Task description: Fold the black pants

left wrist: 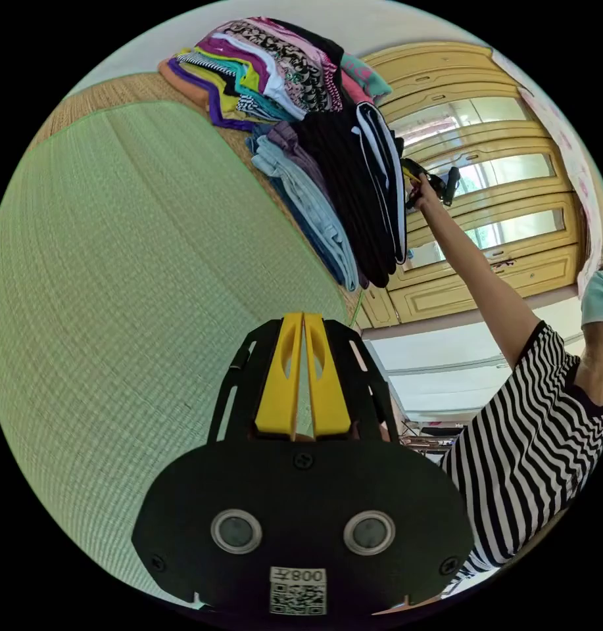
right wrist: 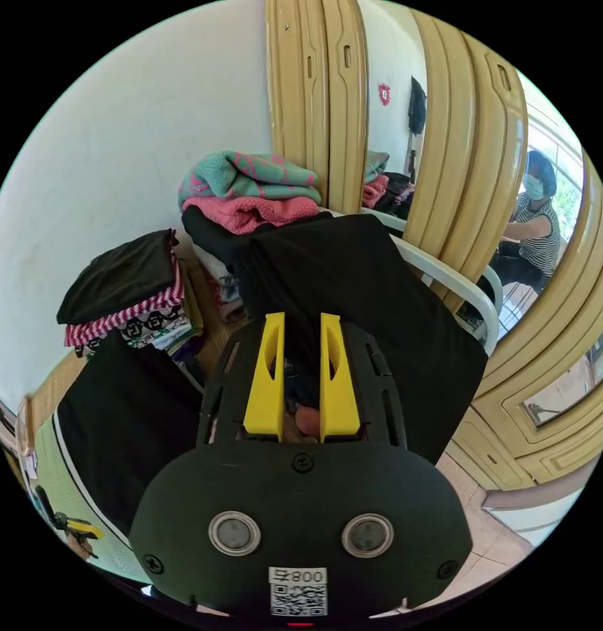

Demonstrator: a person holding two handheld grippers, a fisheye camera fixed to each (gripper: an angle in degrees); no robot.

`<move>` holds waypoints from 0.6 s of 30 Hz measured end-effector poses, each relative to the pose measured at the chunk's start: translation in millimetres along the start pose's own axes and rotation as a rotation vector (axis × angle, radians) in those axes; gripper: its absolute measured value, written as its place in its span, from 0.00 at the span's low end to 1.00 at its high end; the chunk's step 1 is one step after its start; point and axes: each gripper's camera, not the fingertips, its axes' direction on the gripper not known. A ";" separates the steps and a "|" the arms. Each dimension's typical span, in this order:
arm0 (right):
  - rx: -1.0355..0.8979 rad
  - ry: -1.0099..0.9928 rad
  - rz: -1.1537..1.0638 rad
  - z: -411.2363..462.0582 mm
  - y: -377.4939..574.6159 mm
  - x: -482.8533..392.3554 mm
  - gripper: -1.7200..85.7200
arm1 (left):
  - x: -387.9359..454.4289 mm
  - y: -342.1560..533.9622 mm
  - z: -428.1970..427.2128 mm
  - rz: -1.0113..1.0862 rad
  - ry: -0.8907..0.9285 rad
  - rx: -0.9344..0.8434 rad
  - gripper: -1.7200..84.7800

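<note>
In the right gripper view the folded black pants lie on top of a pile of clothes, and their near edge runs in between the jaws of my right gripper, which press on the cloth. From the left gripper view, that right gripper sits at the end of the person's outstretched arm, against a stack of dark folded clothes. My left gripper hangs over the green mat with its jaws together and nothing between them. It appears small in the right gripper view.
Several piles of folded clothes stand along the mat's far edge. Another black garment with a white stripe lies beside the pile. Yellow-framed doors and a white rail stand close behind. The person wears a striped shirt.
</note>
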 end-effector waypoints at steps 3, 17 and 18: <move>0.008 -0.044 0.042 -2.8 3.0 14.8 0.08 | -3.1 27.1 -3.4 -0.015 0.023 -0.042 0.02; 0.250 -0.540 0.327 -108.1 46.4 118.4 0.05 | 18.6 176.0 -68.9 -0.057 0.144 -0.059 0.02; 0.266 -0.565 0.329 -115.0 47.3 120.1 0.05 | 20.1 183.1 -73.6 -0.059 0.147 -0.053 0.02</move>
